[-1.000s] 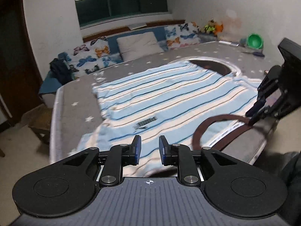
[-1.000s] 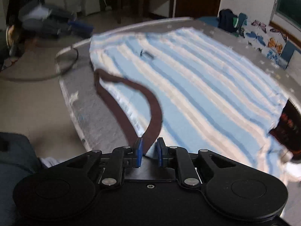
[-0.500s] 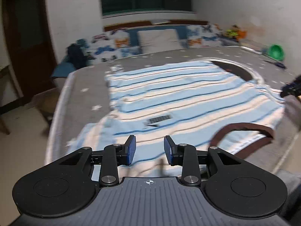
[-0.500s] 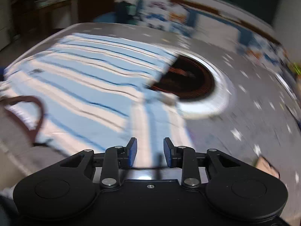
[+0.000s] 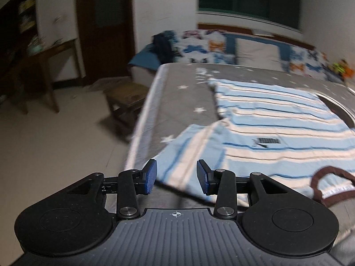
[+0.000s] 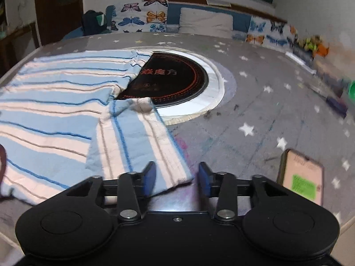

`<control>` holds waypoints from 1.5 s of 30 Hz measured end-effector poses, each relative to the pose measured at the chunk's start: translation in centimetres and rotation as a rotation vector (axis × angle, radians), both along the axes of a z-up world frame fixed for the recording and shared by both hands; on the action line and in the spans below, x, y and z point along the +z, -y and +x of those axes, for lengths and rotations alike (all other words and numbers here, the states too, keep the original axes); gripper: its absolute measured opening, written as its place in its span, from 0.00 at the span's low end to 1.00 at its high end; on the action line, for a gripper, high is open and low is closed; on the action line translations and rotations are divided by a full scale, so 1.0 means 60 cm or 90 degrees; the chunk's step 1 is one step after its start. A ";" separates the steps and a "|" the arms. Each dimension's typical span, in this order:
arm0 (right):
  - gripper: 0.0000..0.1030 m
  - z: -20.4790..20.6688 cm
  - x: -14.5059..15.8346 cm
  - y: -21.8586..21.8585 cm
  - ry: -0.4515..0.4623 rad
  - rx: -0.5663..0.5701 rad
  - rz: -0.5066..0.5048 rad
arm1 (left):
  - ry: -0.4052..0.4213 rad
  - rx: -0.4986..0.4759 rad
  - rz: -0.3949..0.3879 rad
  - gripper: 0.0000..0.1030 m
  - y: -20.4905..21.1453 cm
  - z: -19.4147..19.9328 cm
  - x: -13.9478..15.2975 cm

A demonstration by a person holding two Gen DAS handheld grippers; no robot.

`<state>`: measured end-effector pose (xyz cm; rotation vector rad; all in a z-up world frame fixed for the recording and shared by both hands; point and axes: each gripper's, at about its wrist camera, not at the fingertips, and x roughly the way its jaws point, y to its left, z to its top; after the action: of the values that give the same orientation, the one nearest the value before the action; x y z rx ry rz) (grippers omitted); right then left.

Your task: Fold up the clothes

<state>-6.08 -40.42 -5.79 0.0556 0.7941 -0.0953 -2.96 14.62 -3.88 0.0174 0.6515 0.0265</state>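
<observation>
Star-print table (image 6: 255, 110) bears the striped shirt (image 6: 55, 102) spread flat; both grippers (left gripper (image 5: 176, 176), right gripper (image 6: 176, 178)) gape empty, each sleeve edge just ahead, likely to bunch if pinched shallowly.

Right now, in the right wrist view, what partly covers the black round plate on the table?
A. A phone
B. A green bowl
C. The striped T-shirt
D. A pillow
C: the striped T-shirt lies over the left part of the black round plate.
</observation>
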 end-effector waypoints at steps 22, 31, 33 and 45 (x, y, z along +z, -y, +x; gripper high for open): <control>0.11 0.075 0.009 -0.237 0.005 0.341 0.081 | -0.053 0.103 -0.060 0.46 -0.023 0.005 -0.020; 0.18 0.055 0.036 -0.220 0.010 0.352 0.074 | -0.058 0.108 -0.116 0.34 -0.027 0.044 -0.029; 0.20 0.048 0.042 -0.216 0.014 0.351 0.068 | -0.034 0.060 -0.120 0.11 -0.006 0.039 -0.015; 0.20 0.032 0.064 -0.177 0.036 0.306 0.057 | 0.110 -0.231 -0.138 0.06 0.117 0.008 0.068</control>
<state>-4.17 -29.80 -1.96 -0.0485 0.7370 0.3953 -2.50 7.58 0.19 -0.0746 0.4682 -0.3891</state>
